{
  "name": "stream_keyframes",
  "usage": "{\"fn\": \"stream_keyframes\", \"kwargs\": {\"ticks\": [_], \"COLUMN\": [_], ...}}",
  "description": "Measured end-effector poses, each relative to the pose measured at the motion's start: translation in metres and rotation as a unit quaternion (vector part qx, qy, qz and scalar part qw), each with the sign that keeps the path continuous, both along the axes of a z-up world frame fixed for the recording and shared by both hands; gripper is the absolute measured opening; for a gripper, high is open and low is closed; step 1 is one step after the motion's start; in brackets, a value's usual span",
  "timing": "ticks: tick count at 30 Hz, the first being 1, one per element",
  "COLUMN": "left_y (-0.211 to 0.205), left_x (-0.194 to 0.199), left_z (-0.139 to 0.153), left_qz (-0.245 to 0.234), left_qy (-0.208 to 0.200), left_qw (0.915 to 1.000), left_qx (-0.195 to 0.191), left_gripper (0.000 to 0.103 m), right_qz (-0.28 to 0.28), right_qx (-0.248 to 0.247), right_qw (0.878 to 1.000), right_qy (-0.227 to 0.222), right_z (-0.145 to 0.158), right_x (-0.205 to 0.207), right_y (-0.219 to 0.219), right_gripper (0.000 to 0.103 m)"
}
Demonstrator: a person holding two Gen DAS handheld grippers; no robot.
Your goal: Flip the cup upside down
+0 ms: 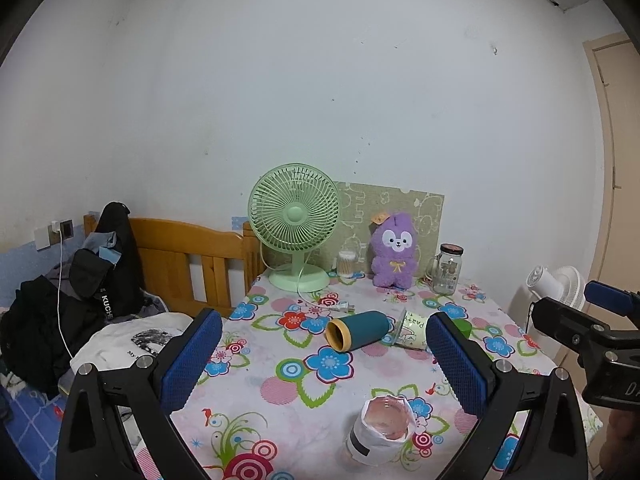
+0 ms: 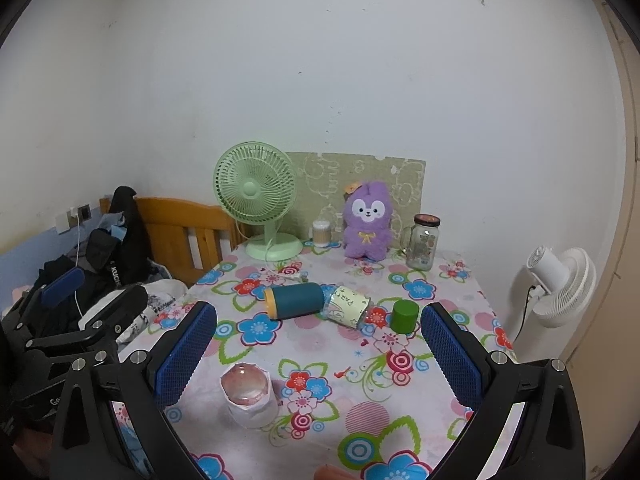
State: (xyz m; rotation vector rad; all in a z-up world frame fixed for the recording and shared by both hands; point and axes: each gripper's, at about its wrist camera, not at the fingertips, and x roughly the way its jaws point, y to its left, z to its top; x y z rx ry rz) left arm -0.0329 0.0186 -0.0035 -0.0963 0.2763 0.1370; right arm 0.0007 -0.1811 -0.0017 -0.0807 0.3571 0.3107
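A teal cup with a yellow rim lies on its side mid-table, mouth toward the left; it also shows in the right wrist view. A clear glass with a yellow label lies on its side just right of it. A glass wrapped in white paper stands upright near the front edge. A small green cup stands upside down. My left gripper is open and empty above the front of the table. My right gripper is open and empty.
A green desk fan, a cotton-swab jar, a purple plush toy and a glass mason jar stand along the back of the flowered tablecloth. A bed with clothes lies left. A white floor fan stands right.
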Motion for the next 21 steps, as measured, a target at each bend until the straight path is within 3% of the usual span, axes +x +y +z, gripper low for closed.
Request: {"fn": "stream_keyframes", "kwargs": {"ticks": [21], "left_y": [-0.0019], "left_x": [0.0078], "left_z": [-0.0052], "left_qz": [-0.007], "left_qy": [0.007], "left_qw": [0.9999], "left_qx": [-0.007], "left_gripper": [0.103], "right_qz": [-0.004], "right_qx": [0.002], "right_qw": [1.0], "right_qy": [0.005], "right_z": [-0.0032], "right_x": [0.005], "right_y": [-0.0029], "right_gripper": [0.103]}}
